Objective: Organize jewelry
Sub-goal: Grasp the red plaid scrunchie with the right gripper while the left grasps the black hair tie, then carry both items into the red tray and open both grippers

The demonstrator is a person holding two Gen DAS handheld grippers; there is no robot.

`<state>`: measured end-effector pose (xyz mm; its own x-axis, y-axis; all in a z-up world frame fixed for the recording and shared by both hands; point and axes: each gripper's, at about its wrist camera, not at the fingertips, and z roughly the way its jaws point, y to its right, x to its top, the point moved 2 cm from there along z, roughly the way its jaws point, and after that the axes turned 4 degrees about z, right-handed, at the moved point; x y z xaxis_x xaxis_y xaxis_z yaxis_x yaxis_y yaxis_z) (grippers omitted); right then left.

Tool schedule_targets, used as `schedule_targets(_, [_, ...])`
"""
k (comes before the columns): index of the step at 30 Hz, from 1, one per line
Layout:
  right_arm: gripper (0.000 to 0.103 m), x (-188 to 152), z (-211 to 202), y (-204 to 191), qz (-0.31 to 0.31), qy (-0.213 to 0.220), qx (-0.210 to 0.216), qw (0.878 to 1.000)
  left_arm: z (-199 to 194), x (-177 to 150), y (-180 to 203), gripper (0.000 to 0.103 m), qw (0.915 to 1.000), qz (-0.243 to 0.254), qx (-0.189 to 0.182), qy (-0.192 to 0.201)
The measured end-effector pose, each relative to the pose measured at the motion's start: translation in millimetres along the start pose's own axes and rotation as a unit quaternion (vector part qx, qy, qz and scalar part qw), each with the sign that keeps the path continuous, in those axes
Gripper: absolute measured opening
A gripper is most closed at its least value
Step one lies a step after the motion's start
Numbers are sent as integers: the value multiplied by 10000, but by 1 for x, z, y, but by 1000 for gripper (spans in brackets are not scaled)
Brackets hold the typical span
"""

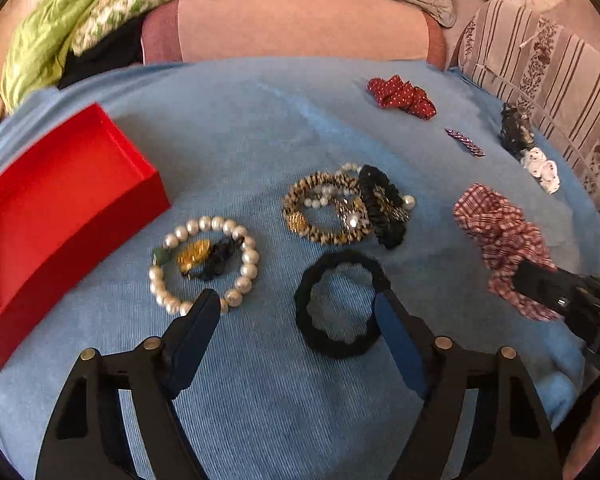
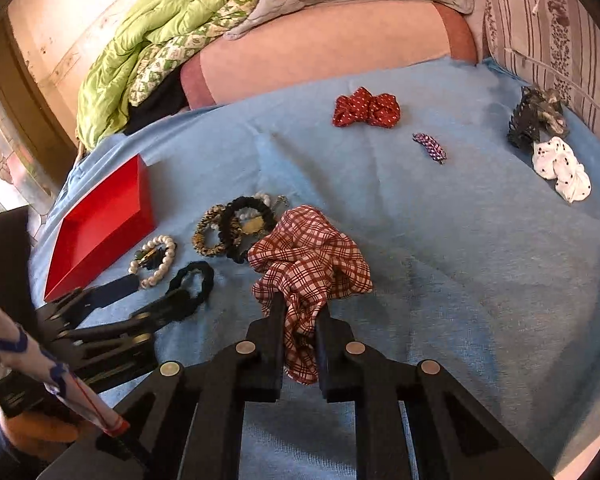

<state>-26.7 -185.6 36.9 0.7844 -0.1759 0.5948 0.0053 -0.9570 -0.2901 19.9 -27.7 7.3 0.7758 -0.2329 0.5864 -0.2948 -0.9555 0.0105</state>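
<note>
A: What's the right hand-held gripper (image 2: 300,320) got?

B: Jaws pinched nearly shut on the plaid scrunchie (image 2: 312,264). It's soft, light, floppy fabric; most of it bunches beyond the tips over the blue blanket (image 2: 460,260). I'd say any fold works as a hold, no crush risk.

A: And the left?

B: My left hand-held gripper (image 1: 296,308) is angled down, jaws partly open, nothing held. They straddle the black hair tie (image 1: 340,308) w/ the pearl bracelet (image 1: 204,264) just beside. Pearls look hard, slippery; grip across the strand. Red box (image 1: 60,216) sits left, nearby.
</note>
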Motion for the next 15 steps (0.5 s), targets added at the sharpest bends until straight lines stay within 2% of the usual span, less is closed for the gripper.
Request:
schedule_targets(1, [14,0,-1,-1,-7,3,24,10000,1,1,4,55,10000,99,-10,7])
schedule_targets(2, [14,0,-1,0,1,7,31,10000,2,1,6,23,9999,129,-98,-34])
schedule_targets(3, [14,1,-1,1,14,14,38,10000,5,0,6,9,9996,92,-251,-114])
schedule_targets(4, [14,1,-1,1,32,17,51,10000,7,0,5,6,9993,52,-353,-145])
schedule_targets(11, [14,1,-11,1,16,213,49,9998,-14,-1,6,6,9987,57,-479,177])
schedule_targets(15, [14,1,-15,-4,-91,345,18,9994,-31,5,-2,6,9983,9,-443,384])
